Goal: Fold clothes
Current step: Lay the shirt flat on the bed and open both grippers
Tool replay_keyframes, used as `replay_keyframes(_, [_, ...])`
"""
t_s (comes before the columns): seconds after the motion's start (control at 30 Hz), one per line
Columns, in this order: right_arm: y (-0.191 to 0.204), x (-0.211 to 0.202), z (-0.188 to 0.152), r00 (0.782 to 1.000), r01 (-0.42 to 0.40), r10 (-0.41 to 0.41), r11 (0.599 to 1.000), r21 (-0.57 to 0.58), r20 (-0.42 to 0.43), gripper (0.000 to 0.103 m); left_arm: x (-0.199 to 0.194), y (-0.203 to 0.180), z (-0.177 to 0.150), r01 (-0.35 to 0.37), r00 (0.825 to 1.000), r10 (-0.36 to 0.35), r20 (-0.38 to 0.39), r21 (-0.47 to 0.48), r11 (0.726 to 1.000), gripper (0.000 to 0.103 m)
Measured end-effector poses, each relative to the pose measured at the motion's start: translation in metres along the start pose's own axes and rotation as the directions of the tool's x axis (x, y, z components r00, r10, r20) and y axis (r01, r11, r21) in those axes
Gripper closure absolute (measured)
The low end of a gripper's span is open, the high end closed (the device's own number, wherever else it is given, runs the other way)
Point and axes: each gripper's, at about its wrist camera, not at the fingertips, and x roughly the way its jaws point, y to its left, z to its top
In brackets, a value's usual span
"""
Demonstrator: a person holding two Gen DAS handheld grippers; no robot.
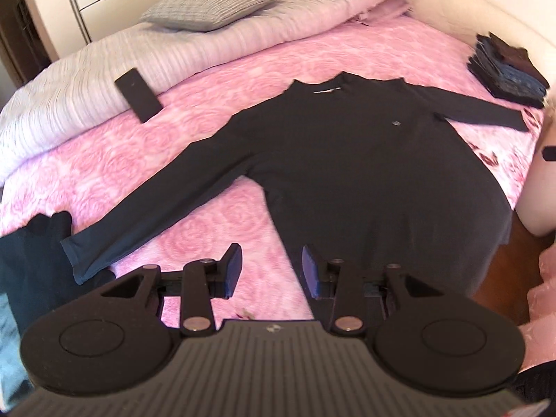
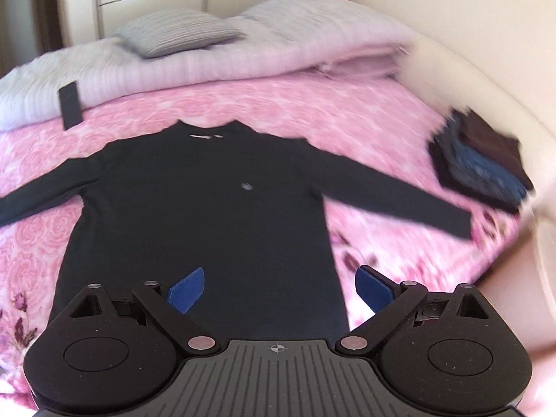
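Two tools: both over the near edge of the bed, tilted down at the shirt, both empty
left tool [image 1: 271,267]: jaws partly apart, nothing between the blue pads; bare pink cover and the shirt's hem edge show through the gap
right tool [image 2: 279,290]: jaws spread wide, nothing gripped; pads hang over the lower body of the shirt and its right hem edge, no contact visible
black shirt [image 1: 365,160]: long-sleeved, laid flat and face up on the bed, collar away from the tools, hem toward them; small pale logo on the chest, white label inside the neck
sleeves: both stretched out sideways, unfolded; in the left wrist view the left one runs diagonally down to a cuff near the dark garment at the frame's left edge
bedspread [image 1: 215,80]: pink, rose pattern, under the whole shirt
dark garment [image 1: 31,253]: bunched at the left edge of the left wrist view, just beside the sleeve cuff; touching or not, cannot tell
folded stack [image 2: 483,160]: dark and blue clothes piled at the bed's far right corner, just past the right cuff, apart from the shirt
black flat object [image 1: 139,94]: rectangular, lies at the edge of the pale duvet, left of the collar
duvet [image 1: 104,66]: pale, ribbed, rolled back along the head of the bed
pillow [image 1: 212,5]: grey striped, on top of the duvet
image: right wrist view blurred at the right side
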Motion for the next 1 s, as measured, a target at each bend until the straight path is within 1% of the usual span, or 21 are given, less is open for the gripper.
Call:
replay_keyframes(0.1, [-0.020,-0.025,-0.018,1.000,0.005,-0.003,0.998,0.067,-0.029,0.006,-0.009,-0.013,0.007,0.024,1.000,-0.024,-0.001,0.028,0.999,0.063])
replay_keyframes(0.2, [-0.033,-0.051,-0.032,0.998,0.044,-0.039,0.992,0.120,-0.039,0.006,-0.013,-0.021,0.013,0.043,0.999,-0.043,0.003,0.093,0.995,0.062])
replay_keyframes(0.27, [-0.035,-0.067,-0.042,0.997,0.071,-0.065,0.986,0.152,-0.042,0.006,-0.017,-0.023,0.016,0.051,0.998,-0.054,0.016,0.133,0.990,0.060])
replay_keyframes(0.37, [-0.025,-0.090,-0.056,0.995,0.102,-0.099,0.974,0.201,-0.026,0.006,-0.026,-0.019,0.015,0.074,0.996,-0.082,0.039,0.184,0.980,0.054])
replay_keyframes(0.43, [-0.011,-0.106,-0.063,0.992,0.122,-0.122,0.967,0.225,-0.014,0.006,-0.033,-0.013,0.009,0.089,0.993,-0.103,0.053,0.221,0.971,0.049])
replay_keyframes(0.53, [0.023,-0.123,-0.071,0.988,0.148,-0.153,0.952,0.267,-0.004,0.006,-0.046,0.007,-0.009,0.105,0.991,-0.125,0.056,0.279,0.955,0.045])
replay_keyframes(0.6, [0.050,-0.134,-0.078,0.987,0.156,-0.163,0.943,0.293,-0.002,0.006,-0.056,0.028,-0.026,0.105,0.990,-0.127,0.055,0.306,0.946,0.045])
replay_keyframes(0.7, [0.096,-0.149,-0.092,0.985,0.168,-0.171,0.936,0.311,-0.019,0.006,-0.068,0.065,-0.054,0.097,0.991,-0.120,0.053,0.317,0.943,0.045])
replay_keyframes(0.8, [0.139,-0.163,-0.101,0.987,0.159,-0.156,0.931,0.328,-0.035,0.006,-0.081,0.099,-0.078,0.084,0.993,-0.104,0.047,0.307,0.948,0.045])
replay_keyframes(0.9, [0.177,-0.176,-0.108,0.989,0.150,-0.137,0.934,0.324,-0.061,0.006,-0.095,0.123,-0.094,0.083,0.993,-0.104,0.052,0.302,0.950,0.045])
replay_keyframes(1.0, [0.204,-0.187,-0.109,0.991,0.135,-0.121,0.942,0.306,-0.063,0.006,-0.105,0.139,-0.103,0.078,0.992,-0.105,0.073,0.305,0.949,0.044])
